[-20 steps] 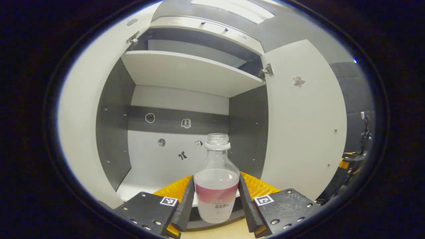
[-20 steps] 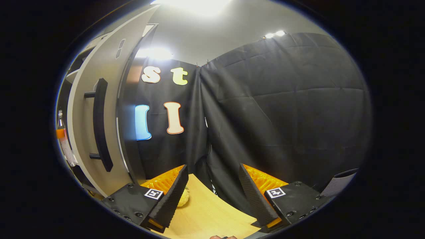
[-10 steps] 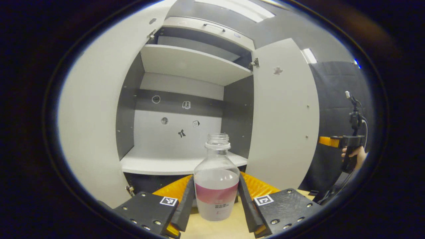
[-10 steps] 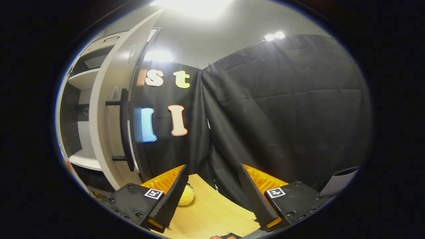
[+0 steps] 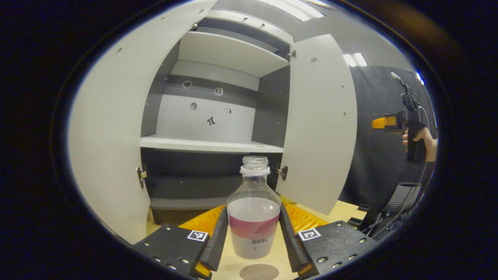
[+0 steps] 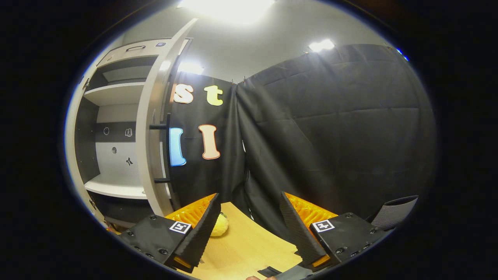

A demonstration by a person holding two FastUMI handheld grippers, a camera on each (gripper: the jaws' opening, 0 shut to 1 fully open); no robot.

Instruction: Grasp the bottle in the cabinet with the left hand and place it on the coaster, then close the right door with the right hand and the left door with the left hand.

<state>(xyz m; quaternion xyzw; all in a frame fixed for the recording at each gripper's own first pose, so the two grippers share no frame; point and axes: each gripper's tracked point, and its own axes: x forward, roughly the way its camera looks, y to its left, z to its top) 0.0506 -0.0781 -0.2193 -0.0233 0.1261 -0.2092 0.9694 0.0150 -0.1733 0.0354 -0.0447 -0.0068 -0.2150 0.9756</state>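
The left tool (image 5: 253, 233) is clenched on the clear plastic bottle with a pink label band (image 5: 253, 217), both fingers pressing its sides. The bottle stands upright and uncapped, held above the pale wooden tabletop (image 5: 268, 258), just behind a round brownish coaster (image 5: 259, 272). Beyond it the white cabinet (image 5: 212, 144) stands with its left door (image 5: 105, 140) and right door (image 5: 321, 128) open. Farther right, a hand (image 5: 422, 140) holds the other tool. The right tool (image 6: 249, 229) is released, fingers spread apart over the tabletop, a small yellow object (image 6: 218, 226) beside its left finger.
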